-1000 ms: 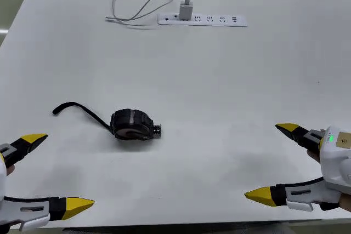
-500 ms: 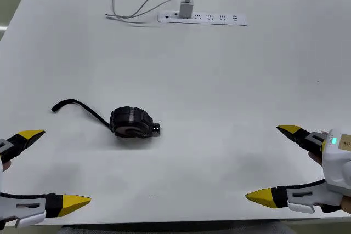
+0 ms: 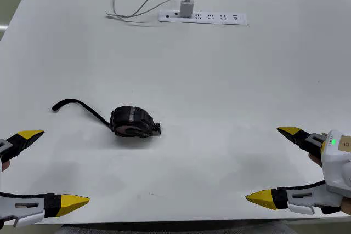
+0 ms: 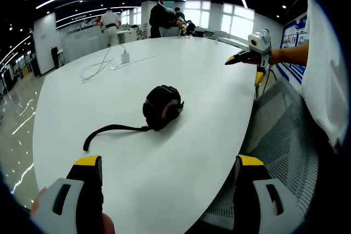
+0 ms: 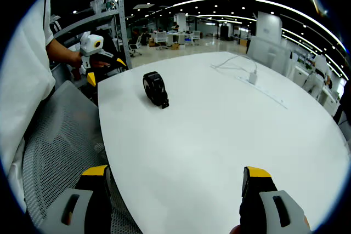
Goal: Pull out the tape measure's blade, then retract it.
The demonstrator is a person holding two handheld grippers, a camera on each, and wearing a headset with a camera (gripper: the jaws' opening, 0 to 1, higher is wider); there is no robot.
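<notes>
The surface (image 3: 230,80) is showing a smooth white finish with a faint sheen. The tape measure (image 3: 131,123) is looking like matt black plastic, its strap (image 3: 77,106) dull and cloth-like. The left gripper (image 3: 55,167) and right gripper (image 3: 271,164) are showing glossy white plastic shells and matt yellow tips.

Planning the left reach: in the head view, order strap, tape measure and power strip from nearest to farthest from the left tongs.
1. Strap, just ahead of the left tongs.
2. Tape measure, ahead and right.
3. Power strip, far side.
</notes>
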